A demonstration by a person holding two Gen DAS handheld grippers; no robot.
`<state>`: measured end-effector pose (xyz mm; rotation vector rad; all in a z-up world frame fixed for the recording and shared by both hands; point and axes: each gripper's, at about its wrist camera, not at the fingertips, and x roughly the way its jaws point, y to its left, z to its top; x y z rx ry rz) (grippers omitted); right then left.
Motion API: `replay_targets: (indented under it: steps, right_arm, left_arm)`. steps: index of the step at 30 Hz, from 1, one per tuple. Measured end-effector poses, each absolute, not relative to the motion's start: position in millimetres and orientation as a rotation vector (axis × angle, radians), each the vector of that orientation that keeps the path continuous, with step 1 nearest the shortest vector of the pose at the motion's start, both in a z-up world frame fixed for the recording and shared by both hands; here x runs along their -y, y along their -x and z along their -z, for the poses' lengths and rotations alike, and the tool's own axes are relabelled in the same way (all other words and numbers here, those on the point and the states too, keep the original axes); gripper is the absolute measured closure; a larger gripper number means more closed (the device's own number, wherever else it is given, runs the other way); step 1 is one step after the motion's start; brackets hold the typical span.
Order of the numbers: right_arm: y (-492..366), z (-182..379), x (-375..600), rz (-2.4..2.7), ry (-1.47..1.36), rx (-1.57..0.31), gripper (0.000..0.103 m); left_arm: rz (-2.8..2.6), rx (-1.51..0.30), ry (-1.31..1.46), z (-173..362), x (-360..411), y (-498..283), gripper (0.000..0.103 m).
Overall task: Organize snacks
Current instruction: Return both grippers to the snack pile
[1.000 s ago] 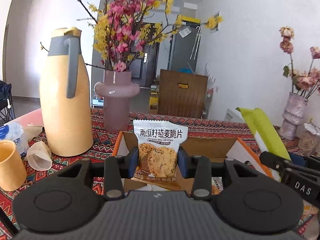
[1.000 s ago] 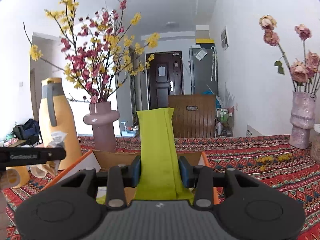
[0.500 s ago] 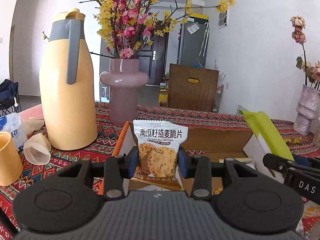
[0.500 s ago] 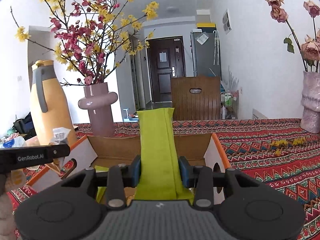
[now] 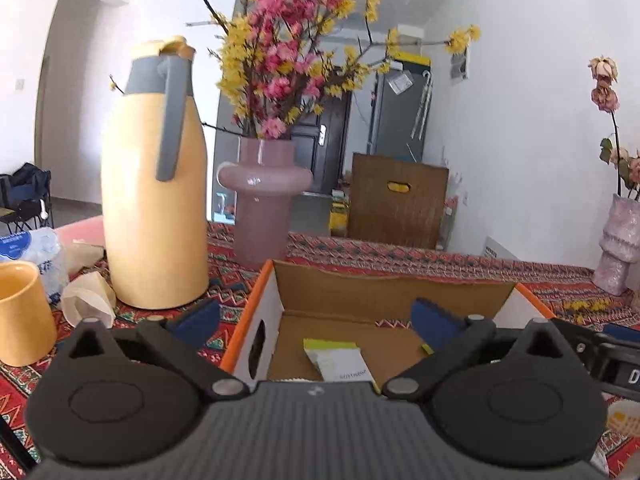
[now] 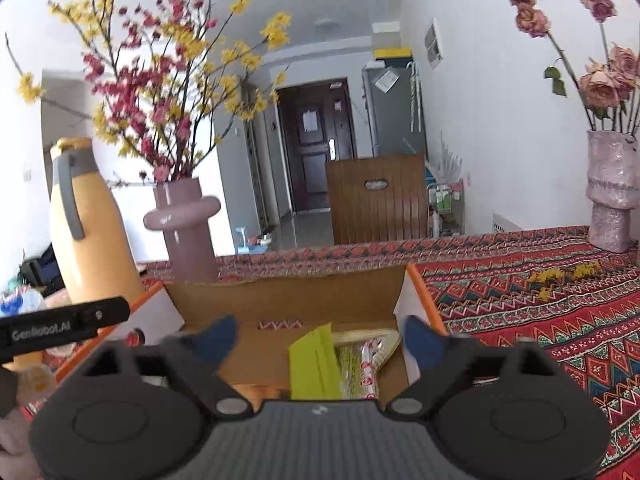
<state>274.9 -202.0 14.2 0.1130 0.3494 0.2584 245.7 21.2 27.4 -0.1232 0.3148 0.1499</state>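
White walls [image 6: 500, 120], a dark door [image 6: 316, 148] down the hall — a wooden chair [image 6: 376, 200] by the table.

Right gripper [image 6: 318, 336]: jaws have just been opening and stand wide, nothing pressed between them. Below, a lime-green snack packet [image 6: 314, 364] lies inside the open cardboard box [image 6: 280, 300], beside other wrapped snacks [image 6: 360, 360]. Box rests on the patterned table [image 6: 540, 320].

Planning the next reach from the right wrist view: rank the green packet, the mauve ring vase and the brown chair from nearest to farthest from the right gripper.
1. Green packet: in the cardboard box, just ahead of the open right gripper.
2. Mauve ring vase: on the table beyond the box, to the left.
3. Brown chair: behind the table's far edge, slightly right.
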Motion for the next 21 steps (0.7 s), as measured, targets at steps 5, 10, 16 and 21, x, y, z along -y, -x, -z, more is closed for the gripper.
replay_targets:
  steps: [5, 10, 16, 21]
  right_arm:
    - [-274, -16, 207, -0.251, -0.139, -0.334, 0.0]
    - [-273, -16, 206, -0.247, -0.133, -0.325, 0.0]
    - [-264, -27, 206, -0.255, -0.108, -0.296, 0.0]
    - [-241, -49, 210, -0.255, -0.089, -0.241, 0.0]
  left_arm:
    - [-0.161, -0.317, 0.111, -26, -18, -247, 0.0]
    - [-0.169, -0.334, 0.123, -25, -21, -250, 0.0]
    - [-0.16, -0.357, 0.133, -34, -21, -249, 0.0]
    - [-0.152, -0.347, 0.151, -53, -24, -229, 0.0]
